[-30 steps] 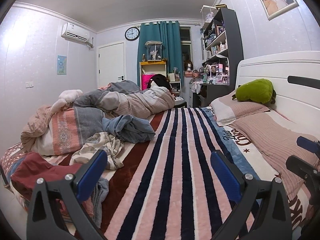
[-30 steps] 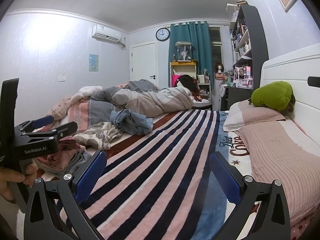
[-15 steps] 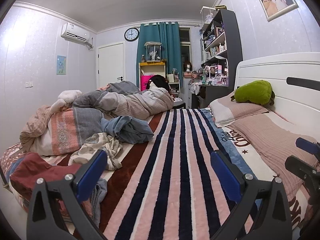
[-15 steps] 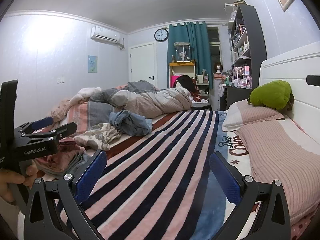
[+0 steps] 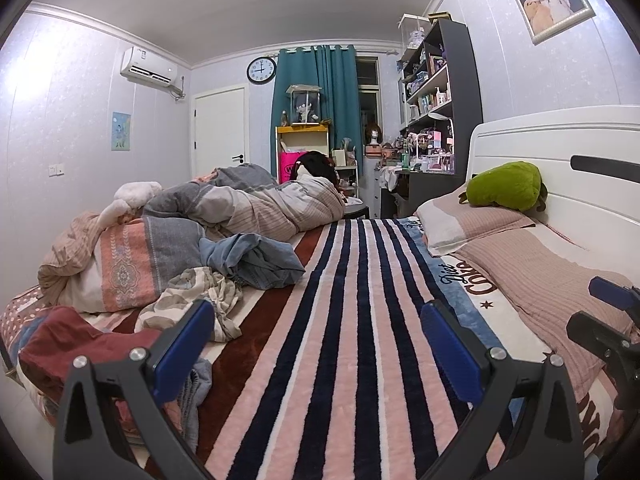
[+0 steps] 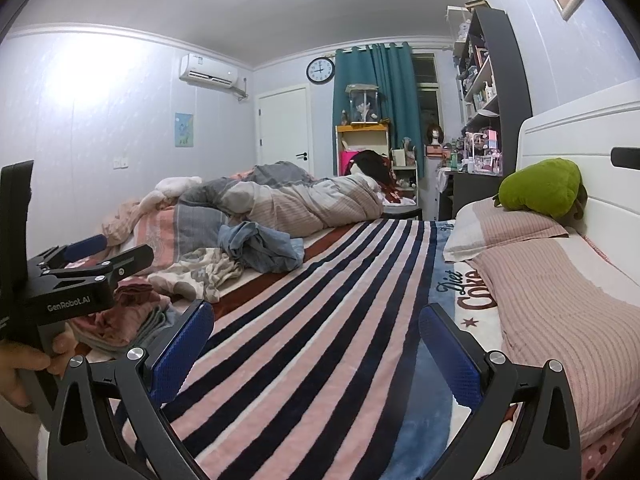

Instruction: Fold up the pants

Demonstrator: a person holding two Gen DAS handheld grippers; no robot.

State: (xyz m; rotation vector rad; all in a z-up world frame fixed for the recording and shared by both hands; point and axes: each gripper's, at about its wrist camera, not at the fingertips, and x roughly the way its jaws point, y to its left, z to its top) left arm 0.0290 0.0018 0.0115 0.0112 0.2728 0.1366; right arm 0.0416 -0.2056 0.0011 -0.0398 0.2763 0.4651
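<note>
Pale walls carry a round clock [image 5: 261, 70] beside teal curtains [image 5: 316, 100], with dark shelving [image 5: 444, 100] right.

Plush, fuzzy striped blanket [image 5: 348, 320]; crumpled blue denim pants [image 5: 256, 260]; ribbed-cloth pillow [image 6: 560, 304]; glossy white headboard [image 5: 560, 148].

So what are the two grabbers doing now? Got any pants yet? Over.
Left gripper open, empty. Right gripper open, empty. Crumpled clothes pile untouched on striped blanket. Nothing in the way.
</note>
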